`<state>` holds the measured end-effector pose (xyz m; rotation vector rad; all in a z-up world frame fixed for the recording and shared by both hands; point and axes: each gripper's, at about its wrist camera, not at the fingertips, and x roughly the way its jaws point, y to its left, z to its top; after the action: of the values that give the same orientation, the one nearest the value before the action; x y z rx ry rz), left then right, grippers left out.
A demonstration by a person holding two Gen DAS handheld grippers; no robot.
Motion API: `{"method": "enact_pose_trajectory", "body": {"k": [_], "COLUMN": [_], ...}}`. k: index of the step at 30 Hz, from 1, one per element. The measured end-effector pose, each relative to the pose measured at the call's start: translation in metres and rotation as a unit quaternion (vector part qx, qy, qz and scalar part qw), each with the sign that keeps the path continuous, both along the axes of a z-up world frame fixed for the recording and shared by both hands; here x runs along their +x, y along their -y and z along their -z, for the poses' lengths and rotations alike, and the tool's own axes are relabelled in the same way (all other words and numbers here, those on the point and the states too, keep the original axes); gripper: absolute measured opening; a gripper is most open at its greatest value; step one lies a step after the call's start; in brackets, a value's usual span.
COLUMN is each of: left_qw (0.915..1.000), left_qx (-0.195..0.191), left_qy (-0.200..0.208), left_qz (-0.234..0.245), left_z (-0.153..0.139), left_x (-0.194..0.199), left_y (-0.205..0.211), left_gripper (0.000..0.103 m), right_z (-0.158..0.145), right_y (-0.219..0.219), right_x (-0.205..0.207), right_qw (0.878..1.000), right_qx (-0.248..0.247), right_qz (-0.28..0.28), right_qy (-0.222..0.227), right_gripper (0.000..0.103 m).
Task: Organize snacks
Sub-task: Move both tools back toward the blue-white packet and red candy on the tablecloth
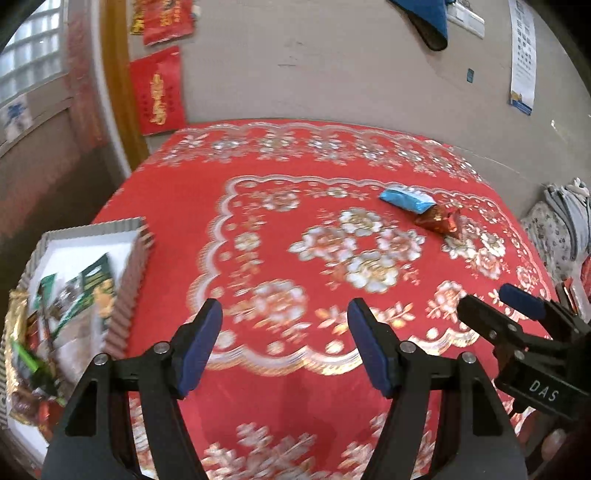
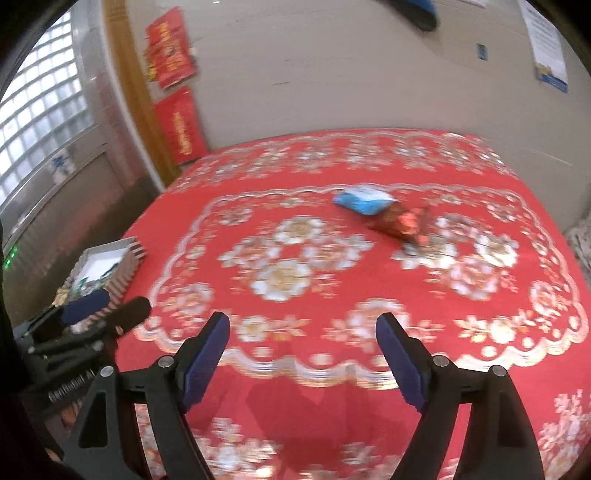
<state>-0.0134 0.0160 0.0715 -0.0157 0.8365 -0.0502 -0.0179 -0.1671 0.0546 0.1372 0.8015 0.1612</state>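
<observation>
A blue snack packet (image 1: 406, 199) (image 2: 364, 199) lies on the red flowered tablecloth (image 1: 177, 221) (image 2: 207, 229), touching a red-brown packet (image 1: 439, 219) (image 2: 402, 223) at the far right of the middle. A white tray with a ribbed grey rim (image 1: 133, 258) (image 2: 129, 266) sits at the table's left edge and holds a green packet (image 1: 92, 291), a gold one (image 1: 18, 325) and others. My left gripper (image 1: 284, 308) (image 2: 122, 300) is open and holds nothing, near the tray. My right gripper (image 2: 303, 318) (image 1: 485, 295) is open and holds nothing, short of the two packets.
The table stands against a beige wall with red paper hangings (image 1: 159, 92) (image 2: 181, 125) at the left. A glass-block window (image 2: 40, 110) is further left. Folded fabric (image 1: 561, 229) lies off the table's right side. A blue item (image 1: 424, 22) hangs high on the wall.
</observation>
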Motion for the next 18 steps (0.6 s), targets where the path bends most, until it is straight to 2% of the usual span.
{"method": "enact_pose_trajectory", "body": {"k": [4, 9, 12, 18], "left_qw": [0.9999, 0.9995, 0.9991, 0.9989], "left_qx": [-0.002, 0.007, 0.023, 0.02], "left_qy": [-0.01, -0.02, -0.03, -0.043], "left_qz": [0.013, 0.021, 0.019, 0.005], "left_z": [-0.001, 0.0, 0.004, 0.008], "left_x": [0.025, 0.057, 0.081, 0.11], "left_y": [0.025, 0.051, 0.06, 0.053], "left_gripper": [0.07, 0.07, 0.07, 0.07], "right_z": [0.002, -0.002, -0.007, -0.01], "right_y": [0.029, 0.058, 0.07, 0.079], "right_x": [0.01, 0.041, 0.07, 0.15], "right_qw": [1.0, 0.998, 0.997, 0.99], "right_qx": [-0.009, -0.032, -0.056, -0.118], "right_qz": [0.022, 0.049, 0.058, 0.073], "right_qy": [-0.006, -0.006, -0.005, -0.011], "right_gripper": [0.083, 0.083, 0.083, 0.083]}}
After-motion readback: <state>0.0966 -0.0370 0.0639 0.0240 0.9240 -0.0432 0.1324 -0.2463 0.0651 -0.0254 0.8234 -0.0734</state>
